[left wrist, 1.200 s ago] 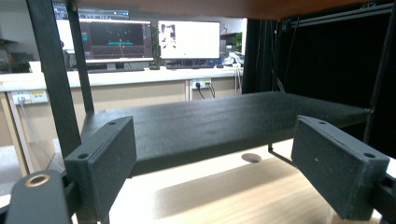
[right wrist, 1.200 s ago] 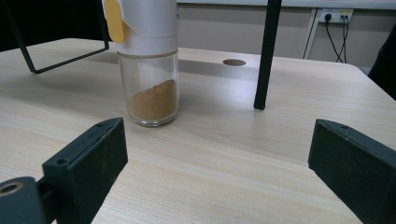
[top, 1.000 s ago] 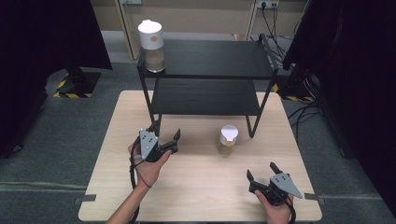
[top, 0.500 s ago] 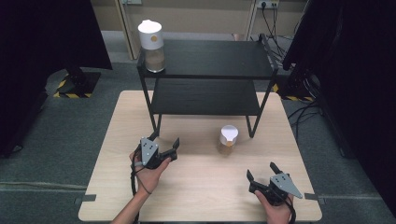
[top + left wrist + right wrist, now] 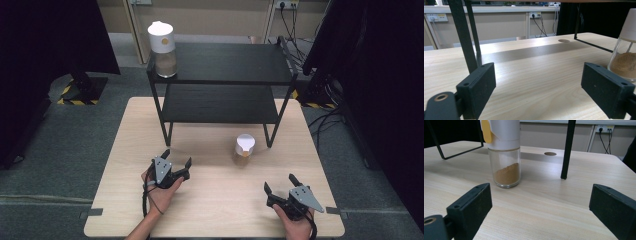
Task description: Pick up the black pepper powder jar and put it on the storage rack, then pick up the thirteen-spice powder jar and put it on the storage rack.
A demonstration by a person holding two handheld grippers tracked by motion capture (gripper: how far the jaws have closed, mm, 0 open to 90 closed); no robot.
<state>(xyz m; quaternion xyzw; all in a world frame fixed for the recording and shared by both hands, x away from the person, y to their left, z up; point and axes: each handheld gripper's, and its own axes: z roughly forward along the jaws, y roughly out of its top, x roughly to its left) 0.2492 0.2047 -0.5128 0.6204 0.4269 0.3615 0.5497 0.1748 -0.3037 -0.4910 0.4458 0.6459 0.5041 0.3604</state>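
A glass jar point(image 5: 244, 149) with a white cap and brown powder stands on the wooden table point(image 5: 215, 200), just in front of the black two-tier rack point(image 5: 220, 62). A second, similar jar point(image 5: 162, 48) stands on the rack's top shelf at its left end. My left gripper point(image 5: 177, 156) rests low over the table, left of the first jar; its jaws have just been opening and nothing is between them. In the left gripper view that jar point(image 5: 625, 55) stands ahead at the right, beyond the gripper point(image 5: 539, 85). My right gripper point(image 5: 279, 181) is open near the front right edge, with the jar point(image 5: 505, 157) ahead of its jaws point(image 5: 540, 205).
A rack leg point(image 5: 464, 37) stands close ahead of the left jaw. Another leg point(image 5: 567, 150) stands right of the jar in the right gripper view. Black curtains and cables flank the table. Bare wood lies between the two hands.
My left gripper has come down and back toward the table's near edge, and its jaws stand a little wider. The right gripper and both jars have kept still.
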